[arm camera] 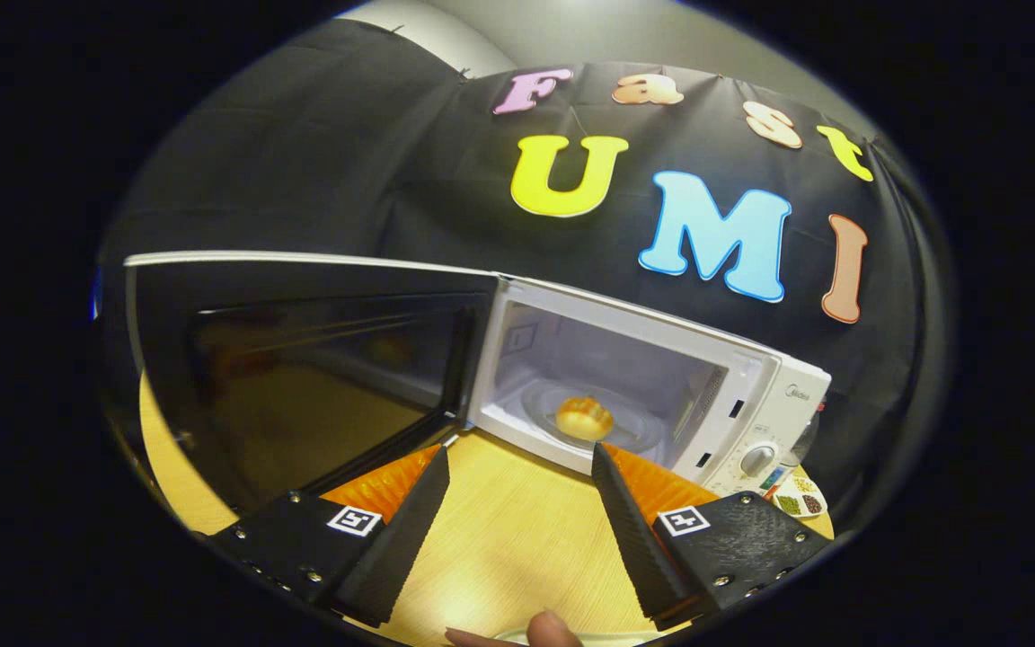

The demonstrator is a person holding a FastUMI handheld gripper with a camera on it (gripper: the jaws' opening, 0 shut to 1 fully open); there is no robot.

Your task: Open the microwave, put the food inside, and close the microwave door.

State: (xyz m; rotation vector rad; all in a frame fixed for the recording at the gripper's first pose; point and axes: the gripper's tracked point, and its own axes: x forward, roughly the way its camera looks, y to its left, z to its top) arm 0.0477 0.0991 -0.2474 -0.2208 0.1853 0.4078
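Golden bun (584,418) on glass plate (639,436) in microwave (751,386), claw (522,463) apart.

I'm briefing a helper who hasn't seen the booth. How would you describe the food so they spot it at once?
Find the white microwave on the wooden table, its dark door swung wide open. Inside, on the glass turntable, sits a small round golden bun, beyond the open, empty tongs. It is the only thing in the white cavity.
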